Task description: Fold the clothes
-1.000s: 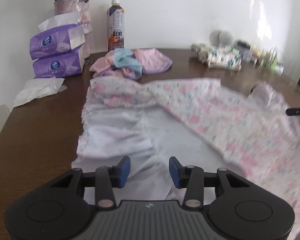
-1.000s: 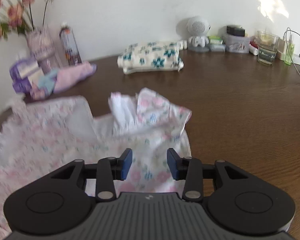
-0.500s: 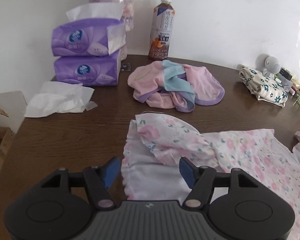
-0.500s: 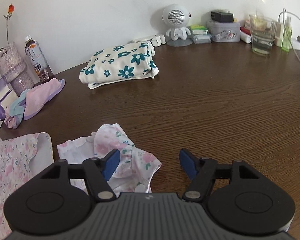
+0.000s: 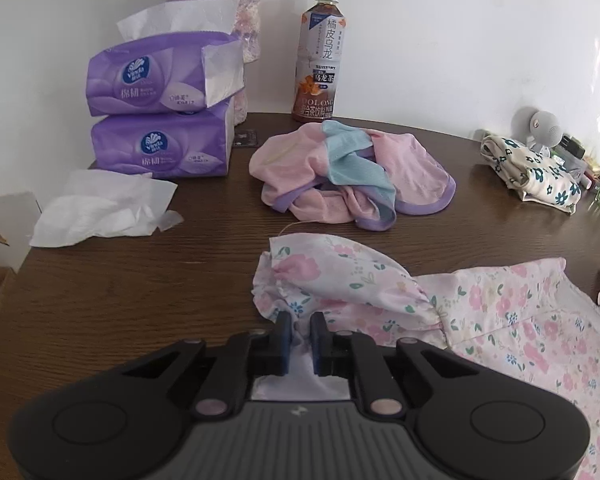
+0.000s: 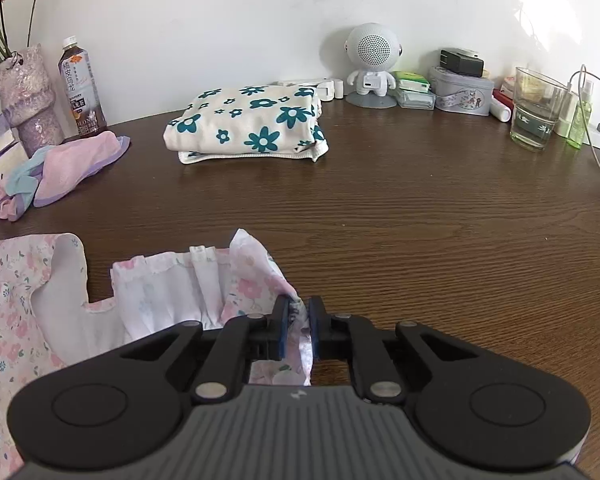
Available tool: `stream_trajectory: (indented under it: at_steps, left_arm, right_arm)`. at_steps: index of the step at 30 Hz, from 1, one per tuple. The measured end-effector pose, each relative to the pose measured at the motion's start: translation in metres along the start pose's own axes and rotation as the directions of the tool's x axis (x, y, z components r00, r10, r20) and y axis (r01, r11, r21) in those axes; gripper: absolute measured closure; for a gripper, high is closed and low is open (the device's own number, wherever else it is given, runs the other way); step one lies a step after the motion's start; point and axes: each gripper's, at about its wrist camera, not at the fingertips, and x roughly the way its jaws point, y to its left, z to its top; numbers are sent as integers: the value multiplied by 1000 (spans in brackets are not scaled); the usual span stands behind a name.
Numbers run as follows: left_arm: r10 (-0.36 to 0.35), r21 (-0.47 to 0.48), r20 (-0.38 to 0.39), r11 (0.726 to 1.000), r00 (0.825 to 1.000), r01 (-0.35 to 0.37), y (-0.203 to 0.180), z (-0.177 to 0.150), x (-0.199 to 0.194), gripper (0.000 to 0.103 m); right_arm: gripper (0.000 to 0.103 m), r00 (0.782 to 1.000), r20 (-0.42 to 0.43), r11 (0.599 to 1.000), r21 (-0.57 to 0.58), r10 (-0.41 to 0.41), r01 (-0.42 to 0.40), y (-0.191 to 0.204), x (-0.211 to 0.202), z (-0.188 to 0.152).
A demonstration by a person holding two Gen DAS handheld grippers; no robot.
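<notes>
fold prep | we're pinching the floral dress (image 5: 520,312), spread flat on the counter (image 6: 420,220) | left gripper (image 5: 299,334) fingers clamping one sleeve, right gripper (image 6: 298,328) the other | likely so both sleeves can fold inward together

Two purple tissue packs (image 5: 162,120) were stacked near the tabletop's (image 6: 420,216) left back corner, with a crumpled white tissue (image 5: 100,210) lying just in front of them by the left edge. A glittery vase (image 6: 26,100) of dried roses stood behind the packs, and a tea bottle (image 5: 319,58) stood beside it against the wall. Along the back edge toward the right sat a small round-headed white speaker (image 6: 372,66), a tin box (image 6: 462,94) with a black charger (image 6: 461,61) on top, a drinking glass (image 6: 536,108) and a green spray bottle (image 6: 579,118).
</notes>
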Motion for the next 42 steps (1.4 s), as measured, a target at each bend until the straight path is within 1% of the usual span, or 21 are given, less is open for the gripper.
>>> stream_trajectory:
  at_steps: [3,6,9,10,11,12,13,14,15,16,17,18,20,23,27,30,34,37,39,40,42]
  left_arm:
    - [22,17,4,1000,1000,-23,-3,-1,0,94]
    - [49,11,6,999,999,-49,-5,-2,0,94]
    - [71,32,16,997,997,-71,-8,-3,0,92]
    - [79,39,19,996,997,-80,-9,-3,0,90]
    - [89,43,23,995,996,-90,-10,-3,-1,87]
    - [95,44,33,994,995,-96,-11,-3,-4,79]
    - [99,45,46,994,994,-101,-12,-4,-7,74]
    - [98,42,66,994,993,-101,-12,-4,-13,61]
    - [99,39,85,994,991,-103,-12,-5,-19,47]
    - [111,32,98,993,989,-115,-12,-5,-26,40]
    - [124,24,109,992,986,-128,-12,-6,-32,31]
    - [142,20,111,989,984,-145,-13,-7,-38,28]
    - [162,20,105,986,981,-165,-13,-11,-49,26]
    - [151,5,85,988,985,-152,-9,-22,-64,24]
    - [106,-36,38,994,994,-105,-3,-46,-82,23]
    - [119,-53,-8,991,993,-119,0,-65,-88,23]
    - [84,-52,2,995,996,-84,0,-84,-97,25]
    - [73,-37,4,997,997,-73,-4,-90,-97,33]
    - [64,-26,-2,998,998,-64,-6,-91,-95,42]
    - [60,-25,-3,998,998,-60,-7,-92,-94,44]
    - [64,-11,10,998,998,-63,-9,-94,-92,50]
  right_arm:
    - [94,1000,4,1000,-12,-13,13,1,0,-1]
    - [94,1000,8,999,-26,-24,25,2,0,-3]
    - [94,999,14,998,-42,-36,37,3,-1,-4]
    - [93,999,13,998,-42,-37,37,4,-2,-4]
    - [87,999,13,999,-38,-35,35,3,-2,-4]
    - [74,1000,13,1000,-14,-21,22,1,-5,-4]
    - [64,1000,17,1000,11,-6,6,-1,-9,-3]
    - [49,999,37,999,34,13,-15,-3,-15,-3]
    - [45,998,57,999,46,22,-25,-4,-23,-4]
    - [43,997,67,998,48,24,-27,-4,-30,-4]
    - [41,997,75,998,50,25,-29,-4,-37,-5]
    - [35,997,76,998,51,24,-28,-4,-43,-6]
    - [30,997,72,998,53,29,-33,-5,-54,-11]
    - [26,998,59,997,61,38,-42,-7,-68,-21]
    - [26,998,35,996,68,61,-64,-10,-83,-40]
    - [26,997,27,996,58,73,-74,-10,-91,-54]
    - [26,997,34,997,36,74,-75,-6,-93,-63]
    - [28,997,43,998,23,64,-65,-2,-89,-66]
    - [33,997,44,998,22,59,-60,0,-83,-66]
    - [34,997,40,998,29,61,-62,0,-80,-65]
    - [39,997,36,997,41,67,-68,1,-74,-65]
